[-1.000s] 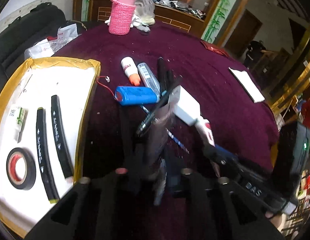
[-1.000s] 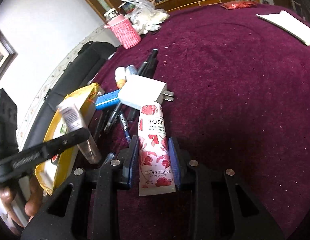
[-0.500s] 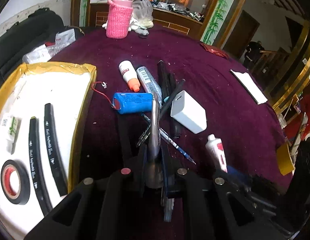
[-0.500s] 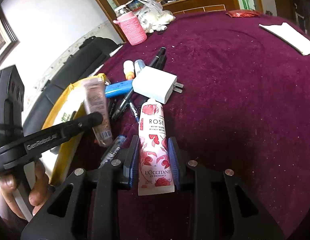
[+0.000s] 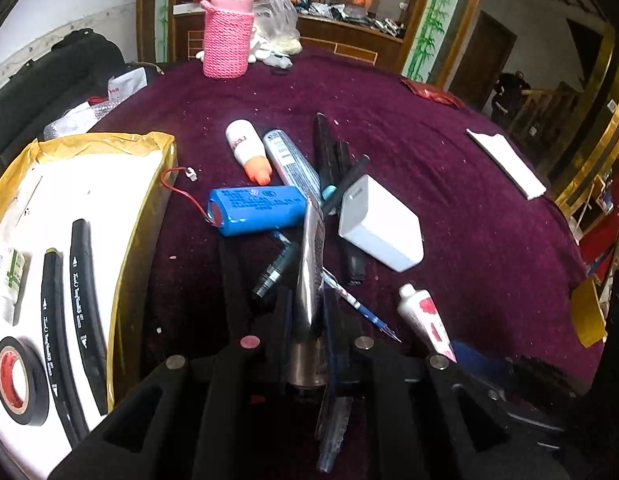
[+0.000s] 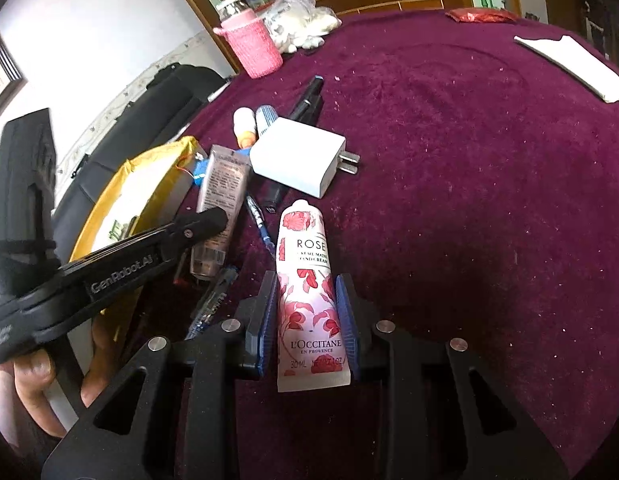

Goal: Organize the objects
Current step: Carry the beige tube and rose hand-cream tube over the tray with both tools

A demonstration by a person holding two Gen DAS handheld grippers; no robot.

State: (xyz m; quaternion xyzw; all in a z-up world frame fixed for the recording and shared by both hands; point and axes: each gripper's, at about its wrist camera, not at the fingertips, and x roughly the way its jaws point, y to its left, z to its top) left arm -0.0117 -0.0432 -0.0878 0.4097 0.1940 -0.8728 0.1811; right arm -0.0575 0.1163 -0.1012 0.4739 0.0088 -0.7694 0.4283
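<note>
a: left wrist view first. what's the left claw (image 5: 309, 320) doing?

b: it's clenched on a grey tube (image 5: 311, 264), seen edge-on, a thin metallic strip rising straight out from between the fingers. the tube is lifted above the pile on the maroon tabletop (image 5: 449, 152).

a: and what lies past it?

b: just beyond the tube's tip sit a blue battery pack (image 5: 257, 210) with a red wire, and a white charger (image 5: 383, 228) to the right of it. behind those are a small white bottle with an orange cap (image 5: 249, 152), a silvery stick (image 5: 293, 160) and some dark pens (image 5: 329, 148). a blue pen (image 5: 357, 308) lies to the right of the claw, and the rose hand cream (image 5: 427, 320) is lower right.

a: the left side?

b: a yellow-edged box (image 5: 161, 184) with a white floor, holding two black strips (image 5: 65, 312), a roll of black tape (image 5: 17, 380) and a small green-and-white packet (image 5: 11, 276).

a: now the right wrist view.

b: the right claw (image 6: 307, 312) grips the rose hand cream (image 6: 307, 288) by its lower half, blue pads pressed on both sides, cap pointing away toward the charger (image 6: 297, 160). the crimped end sticks back past the fingers.

a: is the other claw visible?

b: yes, the left claw (image 6: 213, 220) comes in from the left, holding the grey tube (image 6: 221, 196) tilted over the pens, beside the box (image 6: 149, 164). a pink knitted jar (image 6: 253, 48) stands at the far edge.
</note>
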